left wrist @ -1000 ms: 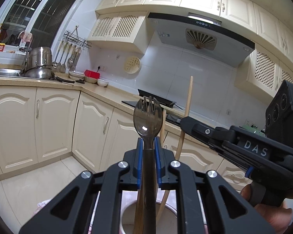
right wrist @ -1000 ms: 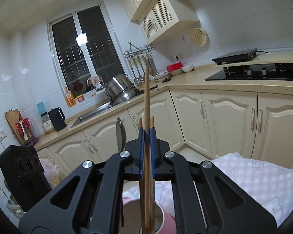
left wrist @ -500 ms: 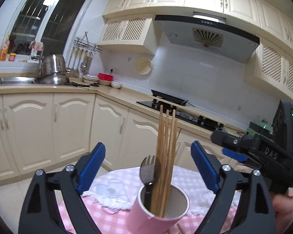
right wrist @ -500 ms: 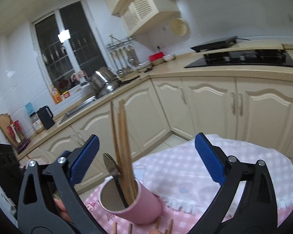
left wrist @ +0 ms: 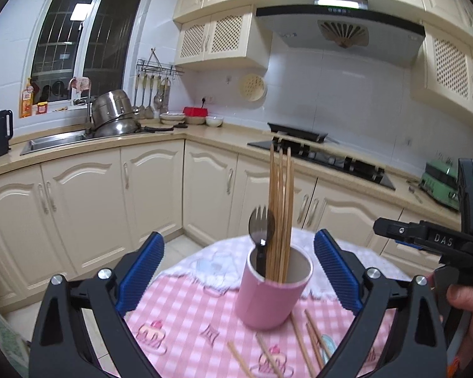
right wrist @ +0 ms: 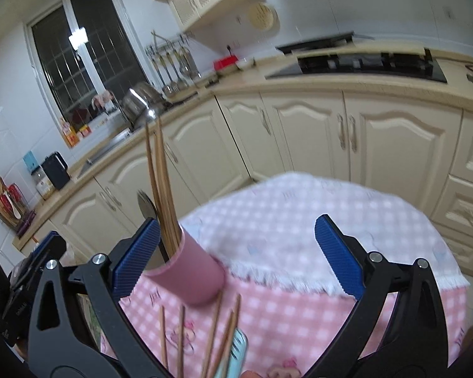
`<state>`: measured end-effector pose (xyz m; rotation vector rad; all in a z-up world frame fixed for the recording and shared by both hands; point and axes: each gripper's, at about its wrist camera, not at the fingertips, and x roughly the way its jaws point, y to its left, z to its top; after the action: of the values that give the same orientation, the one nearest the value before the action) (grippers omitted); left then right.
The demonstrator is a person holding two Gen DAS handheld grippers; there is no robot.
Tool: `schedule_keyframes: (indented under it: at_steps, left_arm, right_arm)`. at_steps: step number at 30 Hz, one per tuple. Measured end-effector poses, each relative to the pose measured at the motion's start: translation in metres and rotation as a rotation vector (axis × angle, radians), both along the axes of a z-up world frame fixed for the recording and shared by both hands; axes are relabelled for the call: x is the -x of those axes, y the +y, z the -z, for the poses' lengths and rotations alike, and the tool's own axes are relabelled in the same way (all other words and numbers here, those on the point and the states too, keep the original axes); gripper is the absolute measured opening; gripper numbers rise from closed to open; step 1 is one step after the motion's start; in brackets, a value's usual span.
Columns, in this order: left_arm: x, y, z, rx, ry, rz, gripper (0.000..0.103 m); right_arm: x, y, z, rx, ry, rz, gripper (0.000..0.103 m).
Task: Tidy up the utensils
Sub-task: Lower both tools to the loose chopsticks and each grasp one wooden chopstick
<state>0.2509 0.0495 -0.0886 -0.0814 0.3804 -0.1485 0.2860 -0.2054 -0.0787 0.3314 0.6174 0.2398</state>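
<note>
Left gripper [left wrist: 239, 263]: spread wide, jaws just opened further, pinching nothing, framing the pink cup [left wrist: 272, 289] at lower centre of the left wrist view. In the cup, upright: dark fork [left wrist: 261, 225] and a bundle of wooden chopsticks [left wrist: 280, 208]. Loose chopsticks [left wrist: 312, 337] flat on the checked tabletop [left wrist: 186, 308], lower right of the cup. Right gripper [right wrist: 236, 253]: likewise spread, just opened, empty; cup at its left pad, more loose chopsticks at bottom centre of that view. Probably light, stiff, thin, prone to rolling and slipping; best pinched mid-length, across the shaft. Cup likely light, easily tipped.
</note>
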Motion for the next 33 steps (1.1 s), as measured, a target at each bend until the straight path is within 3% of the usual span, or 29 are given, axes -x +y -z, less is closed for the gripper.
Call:
schedule_keyframes:
  at_steps: [13,23,25,30,33]
  left_arm:
    - [0.021,0.003,0.027,-0.020,0.141,-0.037,0.094]
    - [0.032,0.003,0.058,-0.043,0.253,-0.076,0.094]
    - [0.034,0.002,0.066,-0.055,0.282,-0.088,0.094]
    - [0.033,-0.005,0.086,-0.088,0.355,-0.099,0.094]
    - [0.031,-0.009,0.098,-0.117,0.399,-0.106,0.094]
  right_arm:
    - [0.041,0.004,0.053,0.075,0.184,-0.072,0.097]
    - [0.059,0.026,0.076,0.135,0.238,-0.151,0.096]
    - [0.060,0.032,0.081,0.149,0.251,-0.170,0.087]
    - [0.059,0.048,0.092,0.169,0.290,-0.233,0.050]
    - [0.057,0.056,0.097,0.183,0.305,-0.260,0.036]
